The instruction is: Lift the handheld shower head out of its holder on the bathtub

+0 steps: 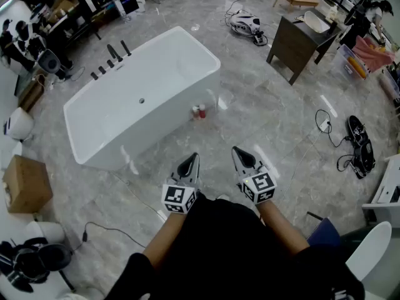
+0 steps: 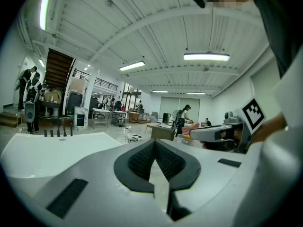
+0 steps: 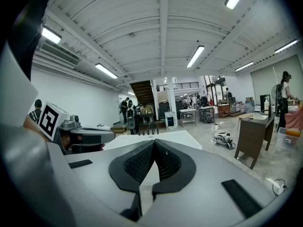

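Observation:
A white freestanding bathtub (image 1: 206, 64) stands on the marble floor ahead of me. Several black tap fittings (image 1: 114, 54) line its far left rim; the shower head among them is too small to single out. Those fittings also show as small black posts (image 2: 57, 132) in the left gripper view and beyond the tub (image 3: 161, 137) in the right gripper view. My left gripper (image 1: 192, 159) and right gripper (image 1: 238, 150) are held close to my body, well short of the tub. Both are shut with nothing between the pads (image 2: 142, 160) (image 3: 139, 163).
Two small red bottles (image 1: 199, 111) stand on the floor at the tub's near right side. A cardboard box (image 1: 25, 183) lies to the left, a dark vanity cabinet (image 1: 299, 41) to the far right. Cables (image 1: 328, 125) and a cord (image 1: 134, 195) trail across the floor.

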